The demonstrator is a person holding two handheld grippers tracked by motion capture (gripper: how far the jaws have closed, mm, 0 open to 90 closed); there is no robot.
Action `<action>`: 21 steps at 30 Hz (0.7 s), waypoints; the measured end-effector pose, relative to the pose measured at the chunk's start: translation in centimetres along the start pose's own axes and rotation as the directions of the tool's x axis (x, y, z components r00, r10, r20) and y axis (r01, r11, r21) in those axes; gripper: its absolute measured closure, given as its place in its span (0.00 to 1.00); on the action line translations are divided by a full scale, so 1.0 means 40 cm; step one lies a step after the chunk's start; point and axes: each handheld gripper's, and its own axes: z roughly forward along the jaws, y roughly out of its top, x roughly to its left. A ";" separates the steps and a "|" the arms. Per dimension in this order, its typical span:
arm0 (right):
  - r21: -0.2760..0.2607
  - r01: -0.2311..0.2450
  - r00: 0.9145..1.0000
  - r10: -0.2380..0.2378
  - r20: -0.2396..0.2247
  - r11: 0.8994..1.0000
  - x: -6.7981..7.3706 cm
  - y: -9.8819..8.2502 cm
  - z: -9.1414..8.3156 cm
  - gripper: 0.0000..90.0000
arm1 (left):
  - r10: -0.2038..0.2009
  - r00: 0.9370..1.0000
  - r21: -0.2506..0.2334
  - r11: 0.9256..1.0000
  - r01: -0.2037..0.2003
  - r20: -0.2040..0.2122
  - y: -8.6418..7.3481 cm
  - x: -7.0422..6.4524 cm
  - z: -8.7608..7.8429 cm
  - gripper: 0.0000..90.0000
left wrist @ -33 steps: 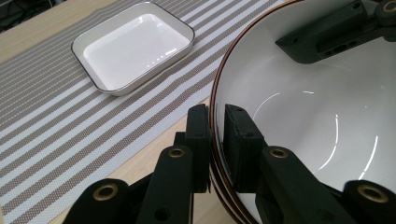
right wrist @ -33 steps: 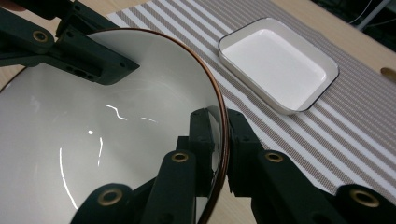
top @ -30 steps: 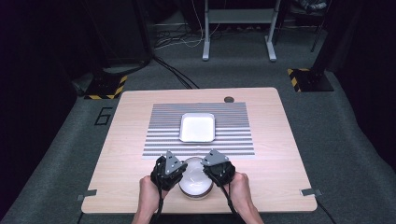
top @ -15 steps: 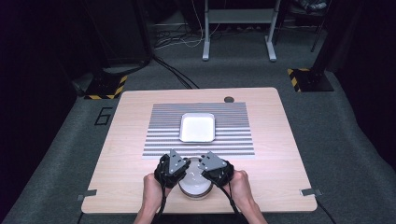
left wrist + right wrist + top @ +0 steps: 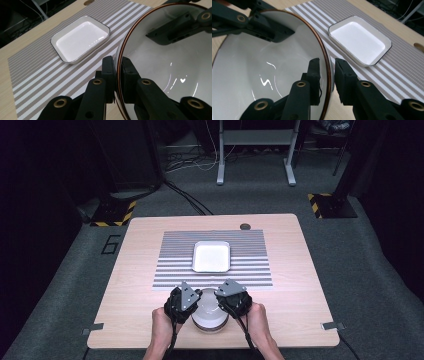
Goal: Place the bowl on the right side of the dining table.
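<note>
The round white bowl [image 5: 209,312] sits mouth up near the surface's [image 5: 300,270] front edge, between the two claws. The left claw [image 5: 118,72] is pinched narrow on its copper-edged rim; the right claw [image 5: 327,75] straddles the opposite rim, its jaws having just eased apart, a gap showing. Beyond both claws, the white rectangular tray [image 5: 212,256] lies empty on the striped mat [image 5: 250,270]

One legible marking was present: a dark outlined numeral "6" [image 5: 110,244] stood on the grey carpeted floor [image 5: 65,285], just beyond the far left corner of the light wooden table [image 5: 145,265]. No other text, label or brand was readable.
</note>
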 end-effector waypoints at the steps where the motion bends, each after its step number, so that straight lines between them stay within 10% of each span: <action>1: 0.005 -0.006 1.000 0.006 0.000 1.000 0.000 -0.001 0.002 0.84 | 0.004 1.000 -0.001 1.000 -0.004 -0.003 0.000 -0.001 -0.001 0.93; 10: -0.019 0.039 0.999 -0.038 0.018 0.999 0.008 -0.001 -0.002 0.92 | 0.029 0.999 -0.007 1.000 -0.030 -0.044 -0.002 -0.013 -0.009 0.93; 21: -0.082 0.130 0.990 -0.124 0.066 0.988 0.027 0.006 -0.008 0.92 | 0.013 1.000 0.004 1.000 -0.013 -0.001 -0.002 0.002 0.016 0.83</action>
